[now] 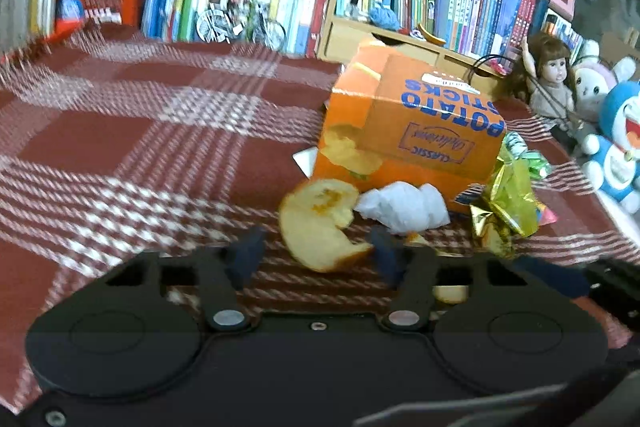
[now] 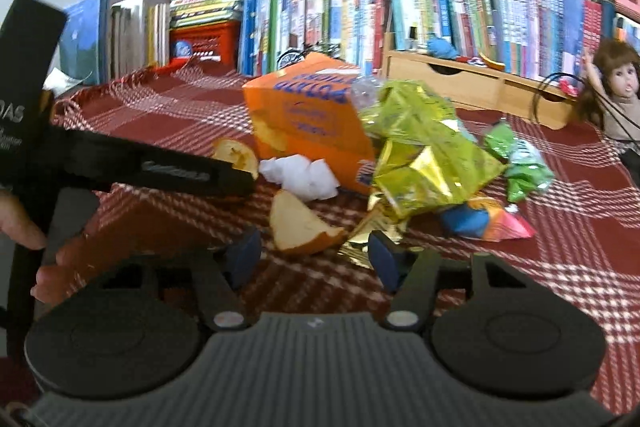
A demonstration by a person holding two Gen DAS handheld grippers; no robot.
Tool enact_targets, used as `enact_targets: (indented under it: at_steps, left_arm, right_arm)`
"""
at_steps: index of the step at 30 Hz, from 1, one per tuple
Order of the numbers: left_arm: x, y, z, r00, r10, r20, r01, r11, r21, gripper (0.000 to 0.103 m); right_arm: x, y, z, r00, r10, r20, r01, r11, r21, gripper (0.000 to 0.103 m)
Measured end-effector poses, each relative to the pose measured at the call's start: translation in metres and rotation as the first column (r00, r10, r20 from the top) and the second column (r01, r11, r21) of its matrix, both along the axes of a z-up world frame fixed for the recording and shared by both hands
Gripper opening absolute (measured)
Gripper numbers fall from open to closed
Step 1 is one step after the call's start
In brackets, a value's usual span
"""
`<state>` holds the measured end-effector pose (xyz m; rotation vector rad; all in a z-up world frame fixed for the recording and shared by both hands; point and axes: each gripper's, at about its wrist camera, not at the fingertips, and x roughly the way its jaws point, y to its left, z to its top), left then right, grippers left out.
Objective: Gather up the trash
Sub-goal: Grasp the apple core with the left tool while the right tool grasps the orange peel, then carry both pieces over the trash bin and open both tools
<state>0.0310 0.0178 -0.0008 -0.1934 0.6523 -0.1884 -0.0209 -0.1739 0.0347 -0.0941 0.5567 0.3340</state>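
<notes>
Two orange peels (image 2: 298, 227), one tissue (image 2: 302, 177), one box (image 2: 304, 123).

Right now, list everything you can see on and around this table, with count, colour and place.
box: one, orange with blue print, mid-table, lying on its side
peel: two pieces seen, orange and pale, in front of the box
tissue: one, white, crumpled, touching the box front
gold wrapper: one, gold-green foil, right of the box
green wrapper: one, right of the gold wrapper
blue-orange wrapper: one, near the gold wrapper
tablecloth: one, red and white check
books: many, mixed colours, rowed behind the table
wooden drawers: one unit, tan, back right
doll: one, brown hair, far right
plush toys: two, blue-white and white-pink, beside the doll
left gripper: black, open around a peel piece
right gripper: black, open, at the other peel piece
</notes>
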Motion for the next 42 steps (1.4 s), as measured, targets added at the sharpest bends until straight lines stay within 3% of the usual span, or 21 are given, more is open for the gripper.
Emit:
enact_targets:
  at_steps: [4,5,7,9,12,19,30,36,42]
  left_arm:
    - [-0.001,-0.003,0.003,1.000,0.014,0.010,-0.014,1.000,0.005,0.034]
    - [-0.002,-0.003,0.004,1.000,0.013,0.010,-0.013,1.000,0.006,0.033]
    - [-0.006,-0.002,0.006,1.000,0.012,0.010,-0.012,1.000,0.002,0.032]
    - [-0.011,0.000,0.008,1.000,0.012,0.014,-0.012,1.000,0.002,0.031]
    - [-0.022,0.003,0.013,1.000,0.015,0.026,-0.015,1.000,-0.002,0.030]
    - [-0.061,0.011,0.030,0.998,0.015,0.068,-0.015,1.000,-0.008,0.029]
    - [-0.163,0.017,0.037,0.997,-0.051,0.064,0.052,0.999,-0.014,0.029]
    - [-0.209,0.011,0.006,0.993,-0.104,-0.051,0.106,0.994,0.026,0.029]
    - [-0.227,0.000,-0.064,0.968,-0.109,-0.226,0.132,0.987,0.090,0.030]
  right_arm:
    - [0.011,0.009,-0.006,1.000,0.008,-0.016,-0.009,1.000,-0.018,0.062]
    - [0.014,0.011,-0.007,1.000,0.007,-0.024,-0.007,1.000,-0.017,0.050]
    - [0.017,0.011,-0.009,0.999,-0.006,-0.035,0.005,1.000,-0.014,0.038]
    - [0.016,0.011,-0.007,0.999,-0.014,-0.036,0.014,1.000,-0.008,0.017]
    - [0.009,0.008,-0.003,1.000,-0.011,-0.022,0.011,1.000,0.004,0.012]
    - [-0.019,0.002,0.010,1.000,-0.006,0.015,0.006,1.000,0.008,0.009]
    - [-0.097,-0.012,0.020,0.999,0.020,-0.030,-0.017,0.995,0.096,0.008]
    - [-0.141,-0.013,-0.002,0.987,0.054,-0.148,-0.037,0.992,0.117,0.008]
    - [-0.152,-0.012,-0.060,0.953,0.025,-0.302,-0.002,0.997,0.077,0.009]
